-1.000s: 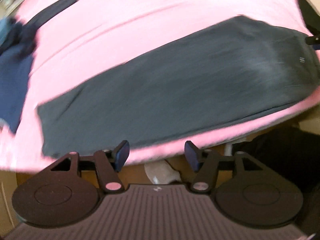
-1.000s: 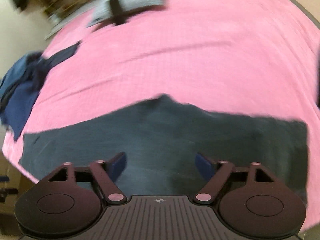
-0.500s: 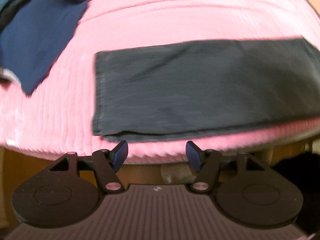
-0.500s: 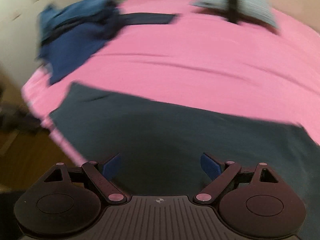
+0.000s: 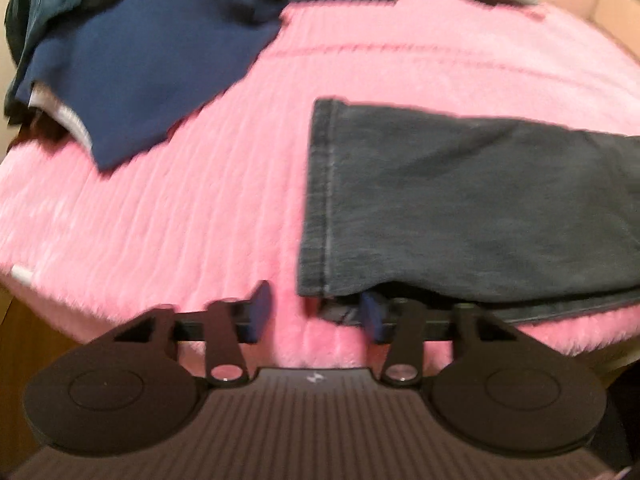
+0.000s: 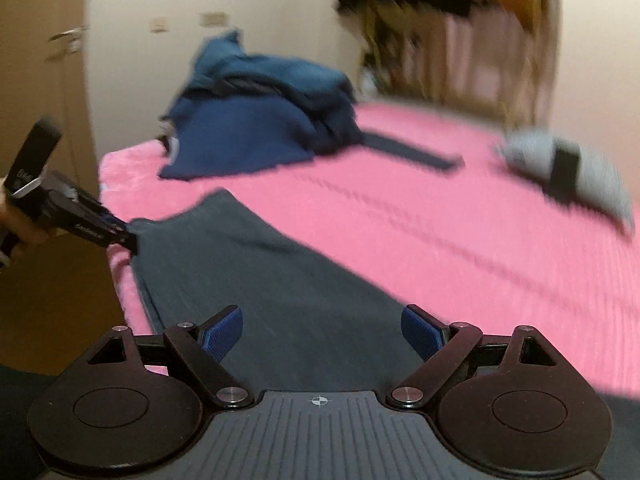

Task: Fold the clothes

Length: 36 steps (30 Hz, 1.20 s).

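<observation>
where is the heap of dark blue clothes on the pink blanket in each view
Left wrist: heap of dark blue clothes at upper left.
Right wrist: heap at upper centre-left, far end of the blanket.
Shared landmark: flat dark grey trousers nearer the cameras.

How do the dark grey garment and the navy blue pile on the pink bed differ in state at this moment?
The dark grey garment lies flat and stretched long near the bed's front edge; the navy blue pile sits crumpled in a heap at the far corner. The left claw is closing at the grey garment's hemmed end, while nothing touches the pile. The grey garment is one piece; the pile mixes several blue fabrics. Both rest on the pink blanket.
</observation>
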Motion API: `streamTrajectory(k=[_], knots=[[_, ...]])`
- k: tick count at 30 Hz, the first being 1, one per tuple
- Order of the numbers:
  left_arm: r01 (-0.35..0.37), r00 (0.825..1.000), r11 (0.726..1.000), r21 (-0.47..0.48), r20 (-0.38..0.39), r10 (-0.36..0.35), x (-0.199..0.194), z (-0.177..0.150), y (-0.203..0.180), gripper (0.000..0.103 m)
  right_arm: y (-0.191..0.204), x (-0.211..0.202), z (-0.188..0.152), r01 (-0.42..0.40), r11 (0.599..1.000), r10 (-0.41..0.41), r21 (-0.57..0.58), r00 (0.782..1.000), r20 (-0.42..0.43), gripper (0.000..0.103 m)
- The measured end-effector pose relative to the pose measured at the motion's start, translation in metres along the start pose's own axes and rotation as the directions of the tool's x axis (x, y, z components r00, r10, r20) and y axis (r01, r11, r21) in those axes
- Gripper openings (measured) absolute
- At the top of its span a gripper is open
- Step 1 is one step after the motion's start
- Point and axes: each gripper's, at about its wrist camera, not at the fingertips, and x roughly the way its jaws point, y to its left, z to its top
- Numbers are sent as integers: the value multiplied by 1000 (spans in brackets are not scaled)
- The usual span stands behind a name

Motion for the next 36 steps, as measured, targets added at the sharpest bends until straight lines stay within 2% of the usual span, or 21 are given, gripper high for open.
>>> streamTrajectory(k=[2,5,6,7,8,10,11,12,13,15,18,20,21,22,27,31,32,33,35,36], knots=[[21,998,1000,-18,56,-20,-5,-7,3,20,22,-2,4,22,998,-20,-57,999,41,89],[86,991,992,-92,110,-76,-6,-18,18,21,58,1,12,41,996,-39,-80,999,22,89],[116,987,985,-125,124,-100,-5,-21,24,22,70,0,16,34,996,-33,-80,999,10,89],[131,984,981,-142,139,-111,-8,-24,29,27,83,1,20,30,994,-30,-105,1000,4,89],[103,986,988,-114,146,-86,-13,-25,28,32,96,4,23,29,990,-29,-138,1000,-1,89],[26,985,999,-20,173,-22,-28,-27,20,25,118,16,30,32,978,-38,-205,999,-25,89],[-18,980,999,41,199,10,-36,-29,16,25,126,23,33,29,973,-39,-229,998,-39,89],[-26,975,997,66,221,11,-43,-30,16,25,135,35,36,22,965,-38,-260,998,-56,88],[-15,973,998,64,232,0,-48,-32,19,25,143,49,38,13,956,-36,-293,996,-76,75],[7,969,999,40,247,-16,-54,-36,29,27,160,80,42,-19,927,-31,-374,991,-128,59],[29,966,1000,-5,259,-27,-58,-45,44,28,181,125,41,-68,872,-24,-485,983,-181,57],[52,967,998,-47,253,-38,-58,-52,55,29,189,153,38,-93,836,-29,-541,977,-212,42],[63,968,996,-65,249,-45,-56,-54,59,29,190,164,36,-106,823,-29,-559,973,-228,25],[73,968,995,-75,247,-53,-55,-57,62,30,191,174,34,-119,810,-30,-574,970,-243,1],[92,968,990,-102,242,-65,-54,-66,69,35,187,169,38,-136,787,-24,-602,968,-251,2],[108,966,988,-114,246,-77,-54,-66,73,37,191,190,21,-152,748,-38,-646,962,-269,4],[110,967,987,-117,243,-79,-52,-66,72,37,190,189,21,-144,757,-37,-638,965,-261,9],[113,968,986,-121,236,-83,-48,-65,72,37,189,188,22,-135,769,-35,-625,967,-252,11],[131,971,981,-140,218,-99,-42,-62,71,37,186,184,23,-118,794,-32,-597,972,-234,25],[149,970,977,-151,216,-114,-42,-60,71,37,182,179,26,-95,812,-38,-575,976,-214,46]])
